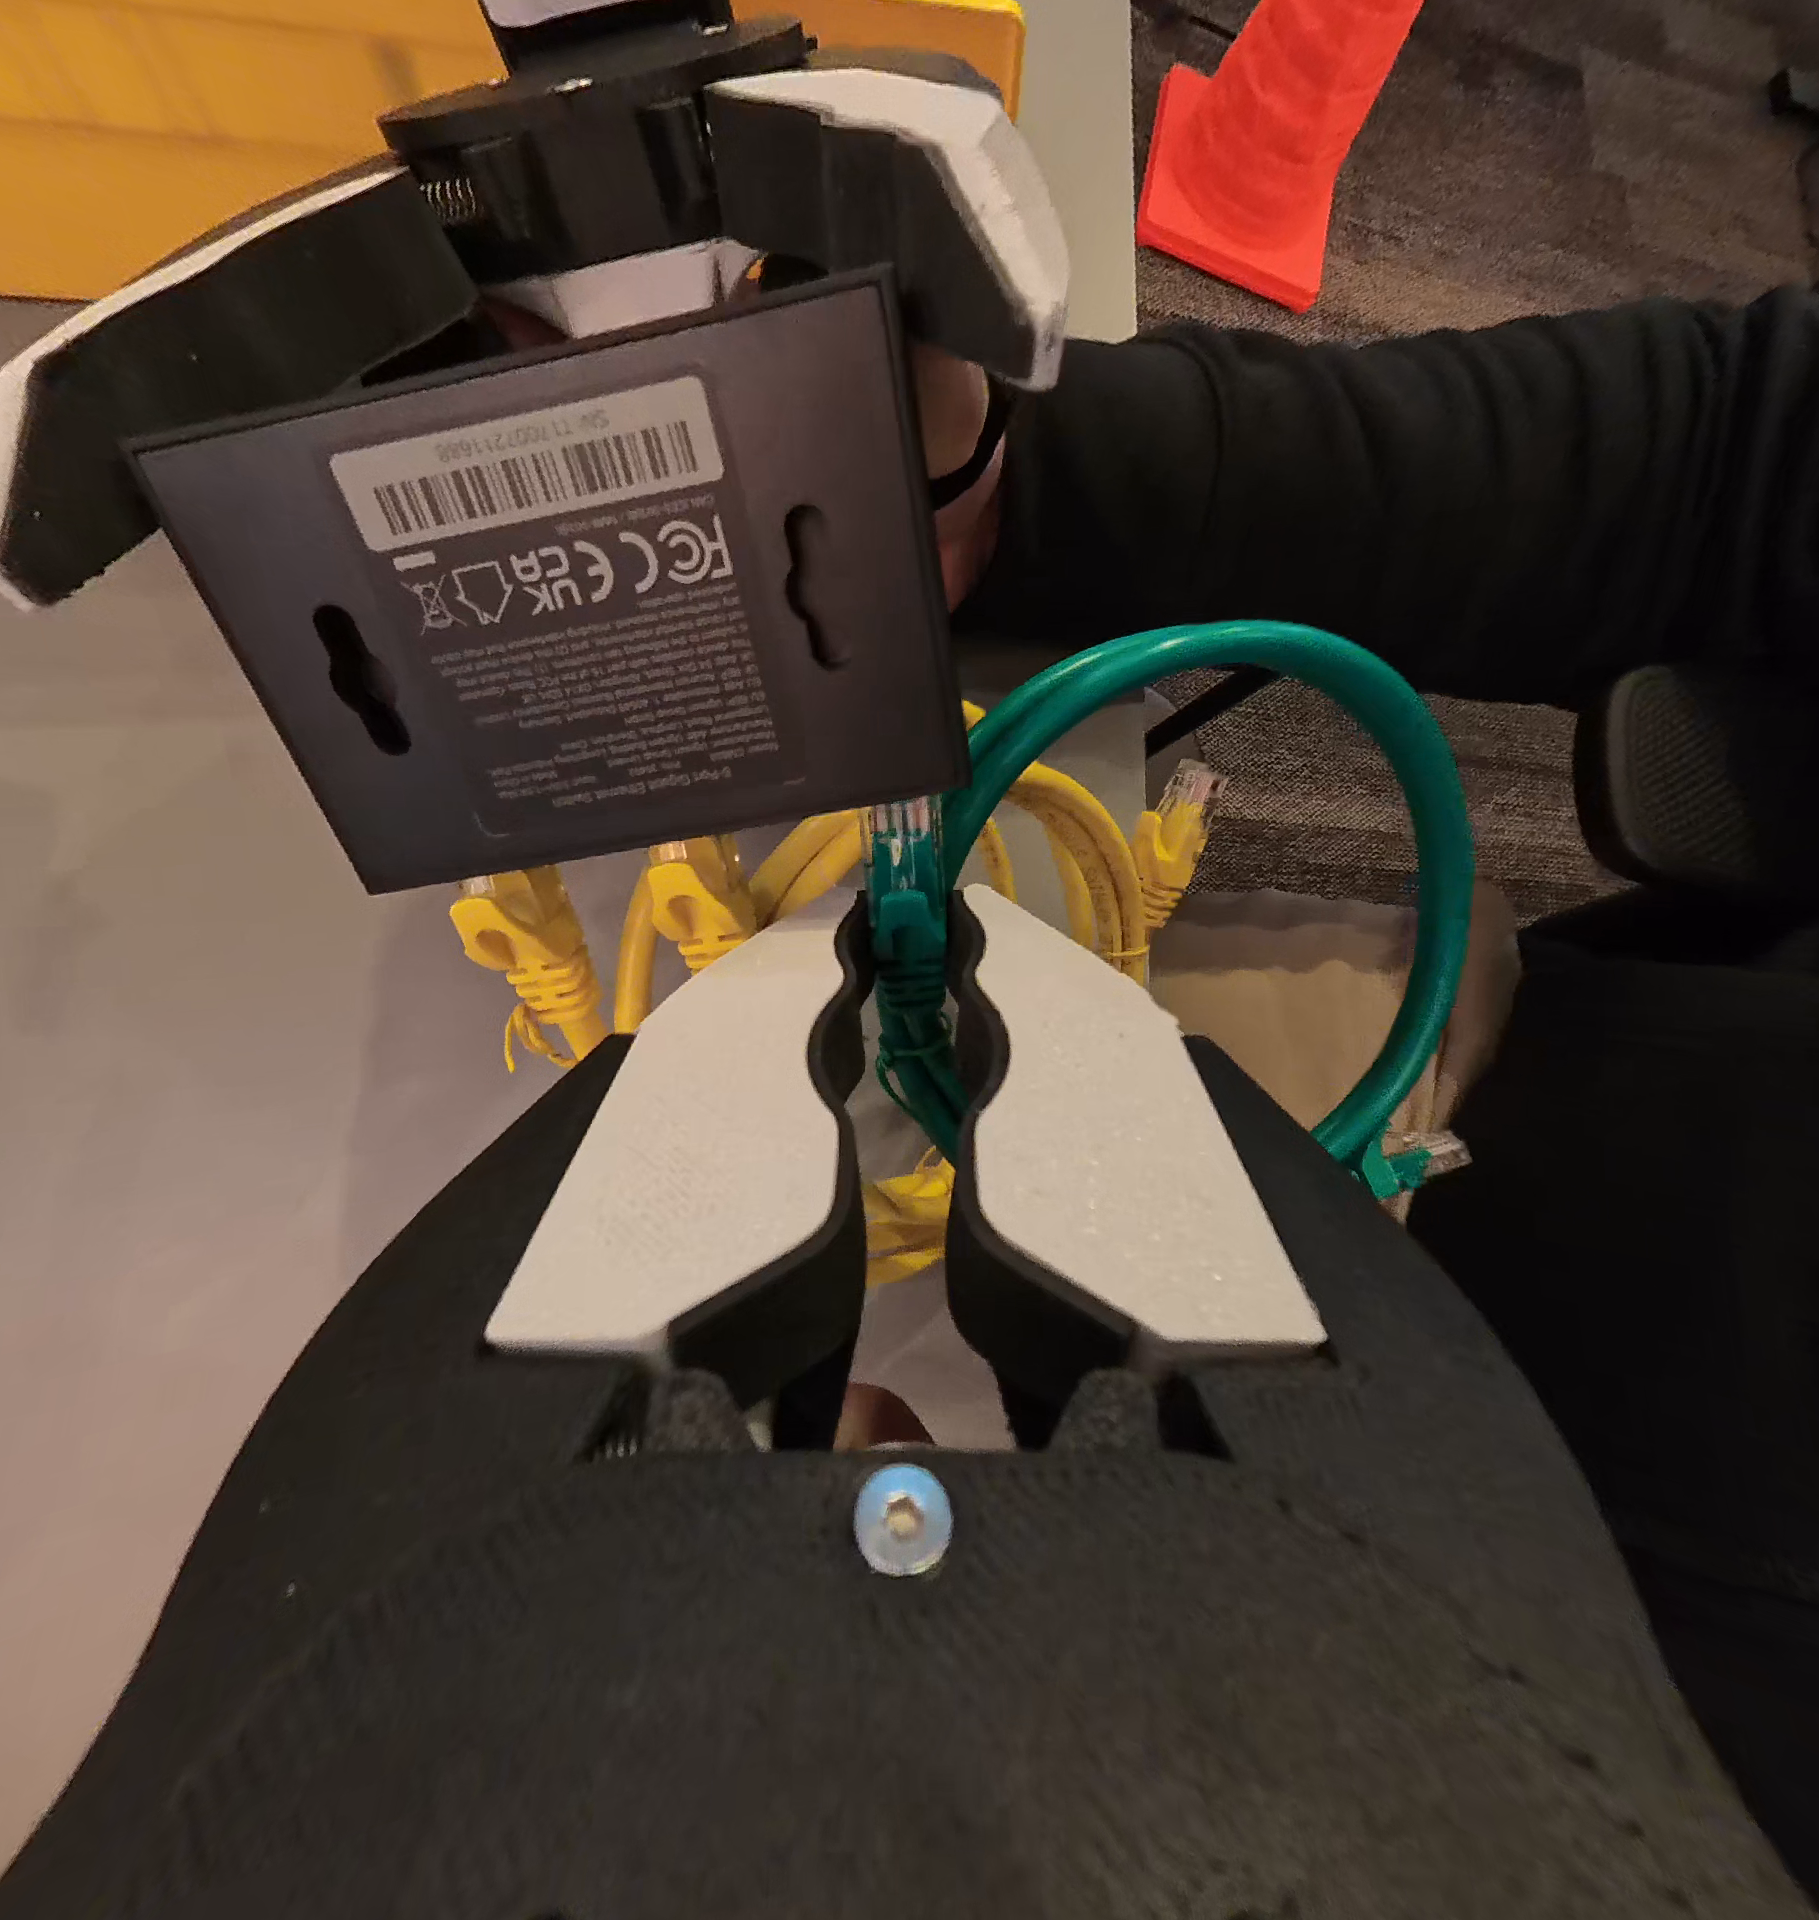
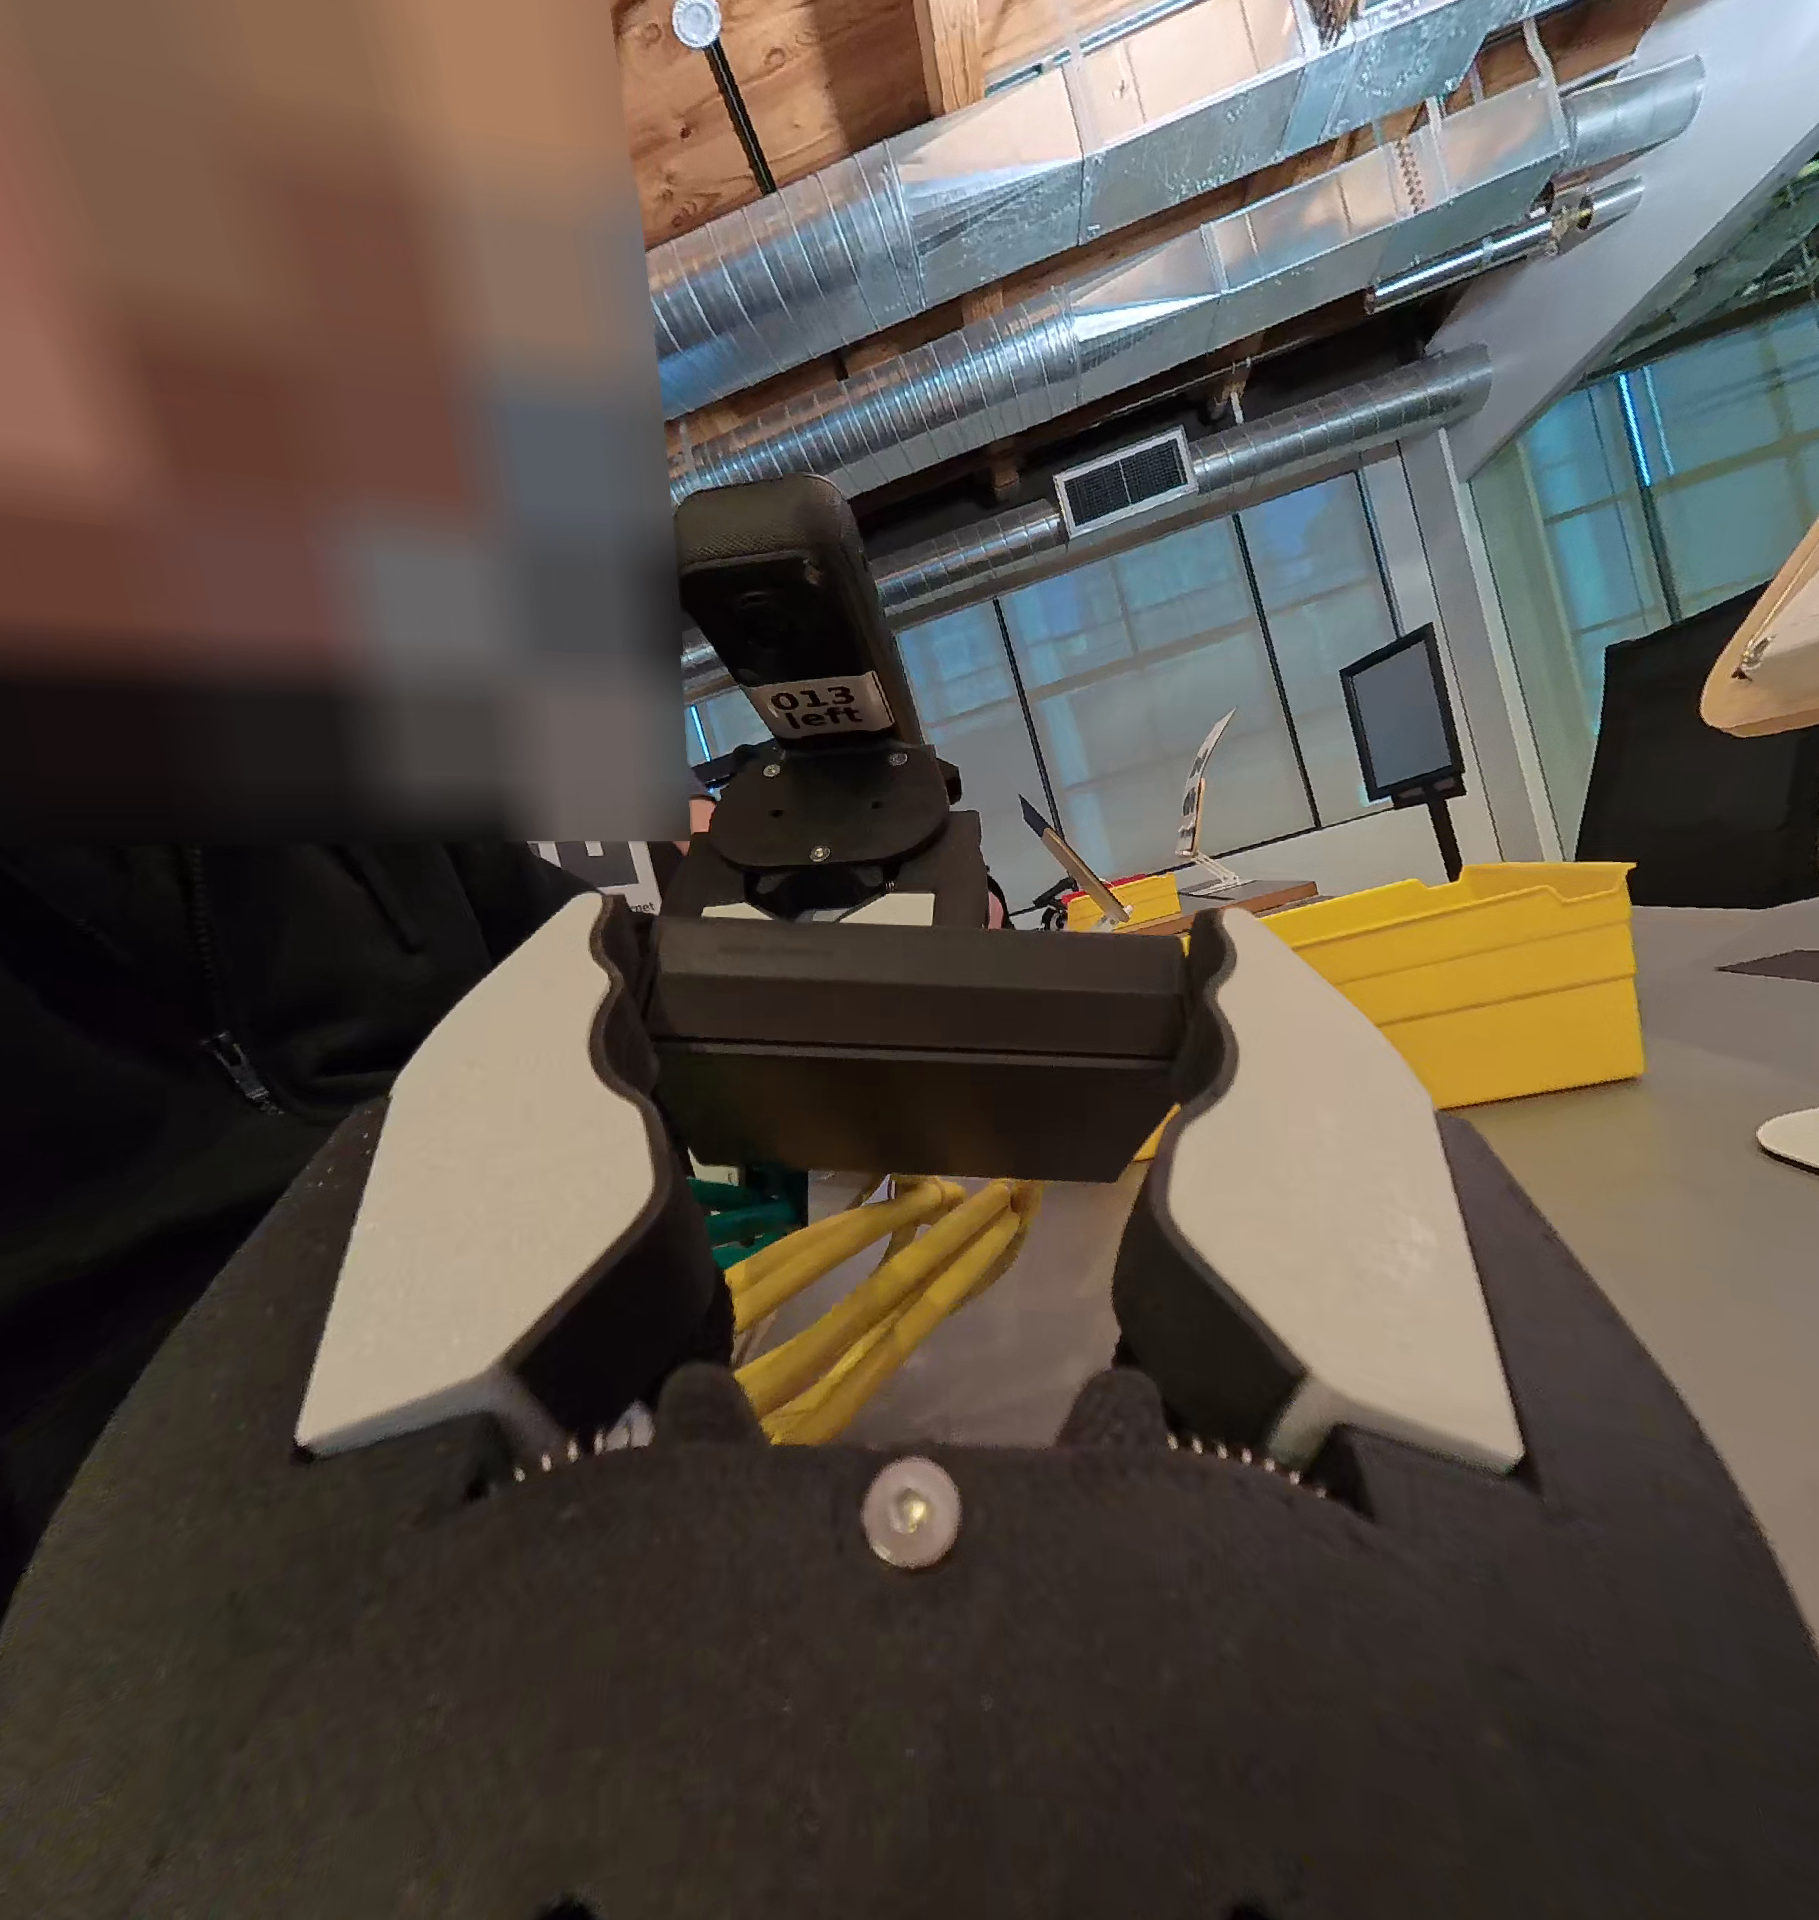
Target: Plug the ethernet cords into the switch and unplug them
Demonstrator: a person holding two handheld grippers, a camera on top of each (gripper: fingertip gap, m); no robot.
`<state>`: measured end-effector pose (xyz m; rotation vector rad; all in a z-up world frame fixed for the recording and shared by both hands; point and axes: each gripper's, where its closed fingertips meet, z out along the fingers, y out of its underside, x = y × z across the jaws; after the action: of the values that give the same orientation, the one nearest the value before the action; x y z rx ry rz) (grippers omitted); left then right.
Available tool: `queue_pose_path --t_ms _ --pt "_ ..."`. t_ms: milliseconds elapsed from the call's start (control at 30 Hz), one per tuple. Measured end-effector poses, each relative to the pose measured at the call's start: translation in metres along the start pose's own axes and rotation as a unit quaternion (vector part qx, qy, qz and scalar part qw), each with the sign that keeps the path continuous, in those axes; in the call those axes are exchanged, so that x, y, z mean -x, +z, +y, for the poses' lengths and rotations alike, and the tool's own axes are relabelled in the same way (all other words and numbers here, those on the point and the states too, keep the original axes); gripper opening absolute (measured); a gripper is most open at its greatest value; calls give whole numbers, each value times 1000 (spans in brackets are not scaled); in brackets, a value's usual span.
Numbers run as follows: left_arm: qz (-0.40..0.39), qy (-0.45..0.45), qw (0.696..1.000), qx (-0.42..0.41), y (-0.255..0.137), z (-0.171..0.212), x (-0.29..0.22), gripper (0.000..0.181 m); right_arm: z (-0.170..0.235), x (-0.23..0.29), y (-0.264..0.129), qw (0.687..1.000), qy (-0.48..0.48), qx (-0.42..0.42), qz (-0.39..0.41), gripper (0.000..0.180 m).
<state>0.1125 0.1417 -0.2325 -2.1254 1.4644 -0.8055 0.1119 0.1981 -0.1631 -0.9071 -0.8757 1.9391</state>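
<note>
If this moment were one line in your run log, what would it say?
left hand-held gripper: shut on green cord plug | right hand-held gripper: shut on switch | plug at port edge, seating unclear | two yellow cords plugged

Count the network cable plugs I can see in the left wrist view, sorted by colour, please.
Yellow plugs: 3 – two near the switch's front edge, one farther right.
Green plugs: 2 – one held in the left gripper at the switch, one at the green cord's loose end.
Total: 5
</note>
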Motion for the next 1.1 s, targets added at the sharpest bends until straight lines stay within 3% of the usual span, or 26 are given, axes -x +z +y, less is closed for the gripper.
queue_pose_path --t_ms 1100 --pt "7 -8 1000 -21 12 -3 5 12 -3 -7 -3 1000 25 -16 10 100"
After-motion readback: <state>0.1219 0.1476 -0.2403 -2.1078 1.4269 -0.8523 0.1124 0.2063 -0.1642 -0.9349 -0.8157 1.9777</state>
